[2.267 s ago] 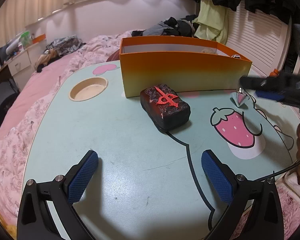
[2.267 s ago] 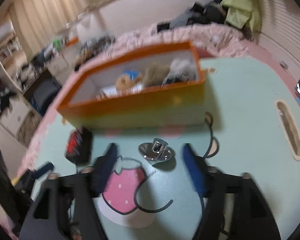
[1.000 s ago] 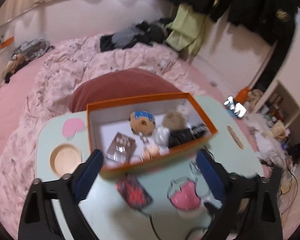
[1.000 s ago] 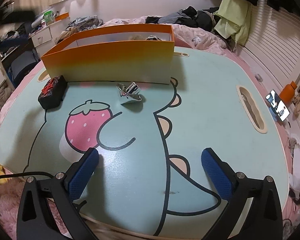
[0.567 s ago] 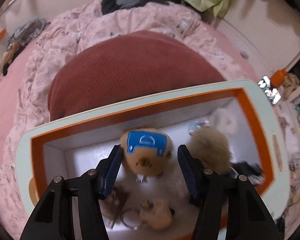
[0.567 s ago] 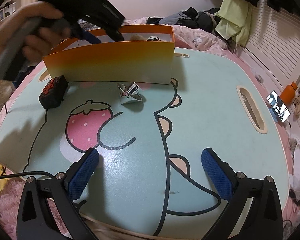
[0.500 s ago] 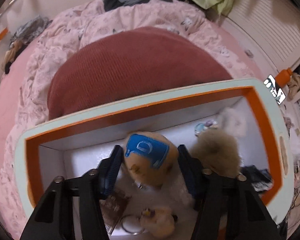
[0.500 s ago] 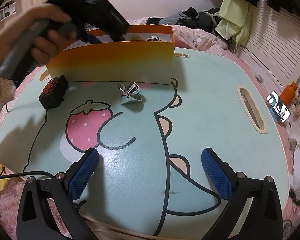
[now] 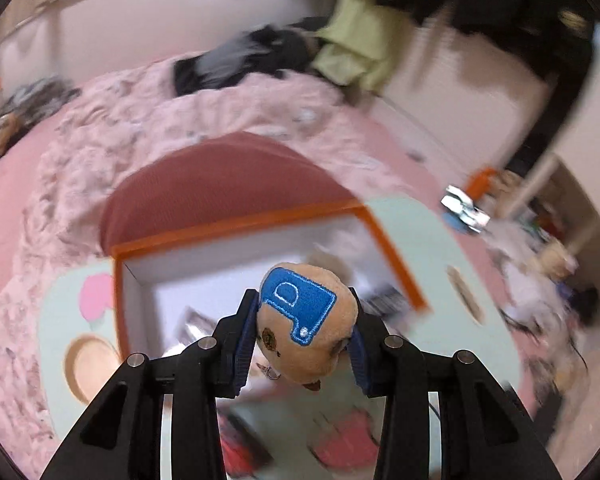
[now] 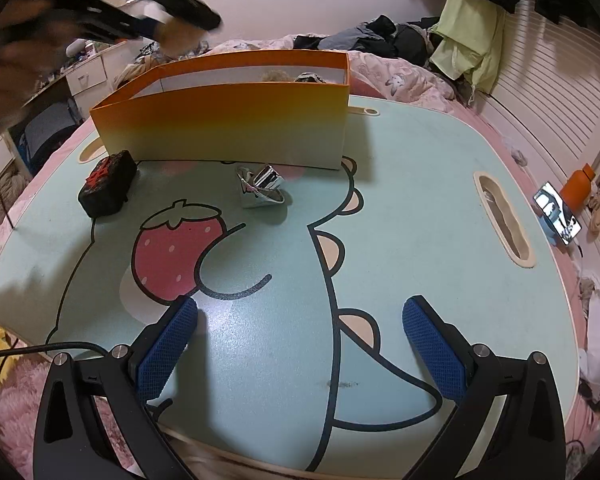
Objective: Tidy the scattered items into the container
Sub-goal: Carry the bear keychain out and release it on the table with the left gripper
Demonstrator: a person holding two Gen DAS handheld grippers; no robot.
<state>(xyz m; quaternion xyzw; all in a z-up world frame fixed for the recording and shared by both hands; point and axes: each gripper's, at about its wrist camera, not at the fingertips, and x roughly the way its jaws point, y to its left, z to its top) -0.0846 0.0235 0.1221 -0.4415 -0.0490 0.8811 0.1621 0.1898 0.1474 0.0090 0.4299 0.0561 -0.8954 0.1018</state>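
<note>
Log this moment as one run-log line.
left tool: shut on plush toy, above orange box | right tool: open, empty | on table: black block, silver piece

Pale green table [image 10: 400, 216] with a pink strawberry drawing [image 10: 172, 252] and black cartoon lines. Long oval slot [image 10: 502, 218] near the table's right edge, round cup hole [image 9: 88, 364] at the left corner. Pink bed cover [image 9: 148, 116] behind, with a dark red cushion [image 9: 220, 184] on it. Pile of dark clothes [image 10: 380, 40] and a light green cloth [image 10: 470, 48] farther back. Orange bottle [image 10: 578, 190] and a lit phone [image 10: 558, 212] off to the right.
</note>
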